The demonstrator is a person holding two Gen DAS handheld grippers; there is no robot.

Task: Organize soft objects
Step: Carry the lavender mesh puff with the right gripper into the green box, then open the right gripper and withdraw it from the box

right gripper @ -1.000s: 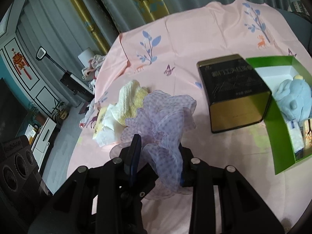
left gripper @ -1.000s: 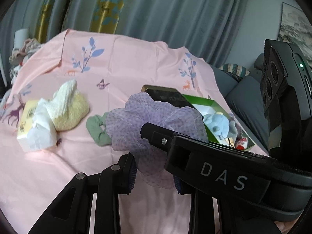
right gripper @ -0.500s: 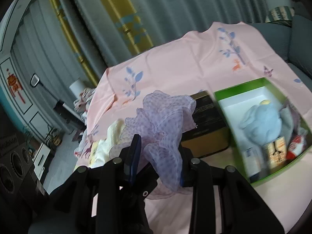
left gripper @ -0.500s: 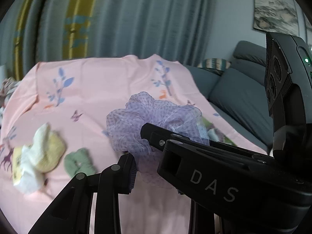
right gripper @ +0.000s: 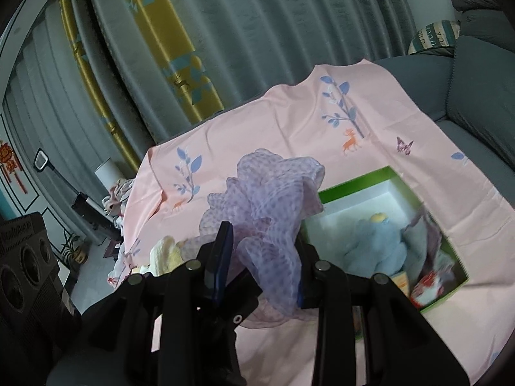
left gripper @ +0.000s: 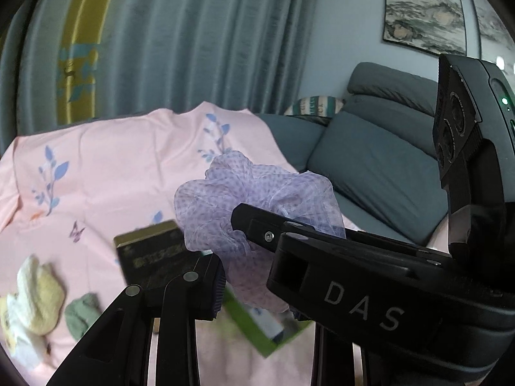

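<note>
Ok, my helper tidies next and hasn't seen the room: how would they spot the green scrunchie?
Find the pink cloth and the dark tin on it. Nearer its edge, the green scrunchie lies beside a yellow towel bundle: the one small sage-green ring.

A home living room: a grey upholstered sofa (left gripper: 379,160) with a striped cushion (left gripper: 317,105), framed ink landscape paintings (left gripper: 421,9) above it, long grey-and-yellow curtains (right gripper: 199,48) beside it.
</note>
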